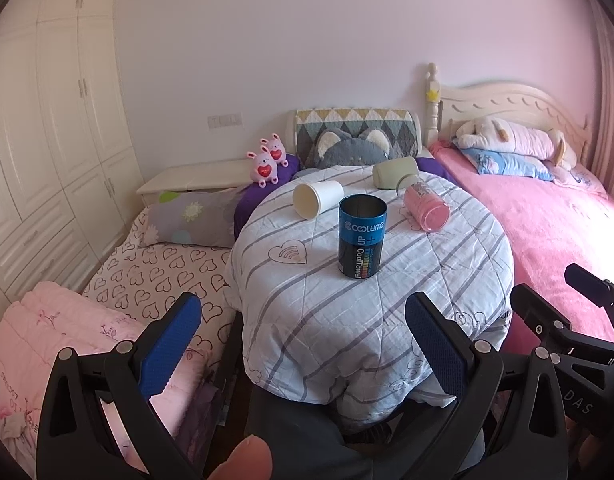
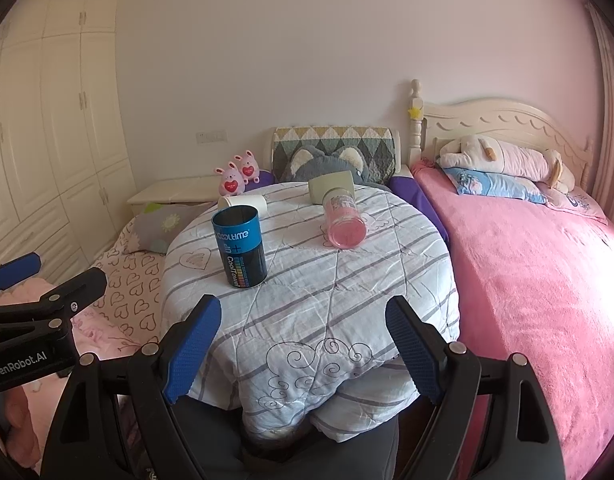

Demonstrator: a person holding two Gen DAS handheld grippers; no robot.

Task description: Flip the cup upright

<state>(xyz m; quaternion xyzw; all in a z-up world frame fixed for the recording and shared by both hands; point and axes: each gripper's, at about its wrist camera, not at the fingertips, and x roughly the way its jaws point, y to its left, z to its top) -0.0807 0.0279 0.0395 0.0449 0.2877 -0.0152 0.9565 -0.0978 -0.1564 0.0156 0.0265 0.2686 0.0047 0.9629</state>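
A blue and black tin cup (image 1: 361, 236) stands upright, mouth up, on a round table under a striped quilt (image 1: 427, 280); it also shows in the right wrist view (image 2: 239, 246). A white cup (image 1: 317, 199) (image 2: 243, 202), a pale green cup (image 1: 394, 172) (image 2: 331, 187) and a pink clear cup (image 1: 425, 206) (image 2: 344, 220) lie on their sides behind it. My left gripper (image 1: 303, 348) is open and empty, near the table's front edge. My right gripper (image 2: 303, 356) is open and empty, also at the front edge.
A pink bed (image 2: 547, 280) lies to the right with pillows and a plush toy (image 2: 507, 158). A heart-print bed (image 1: 155, 272) lies to the left. A grey cat cushion (image 1: 353, 150) and two pink plush rabbits (image 1: 269, 162) sit behind the table. A white wardrobe (image 1: 47, 120) stands at the left.
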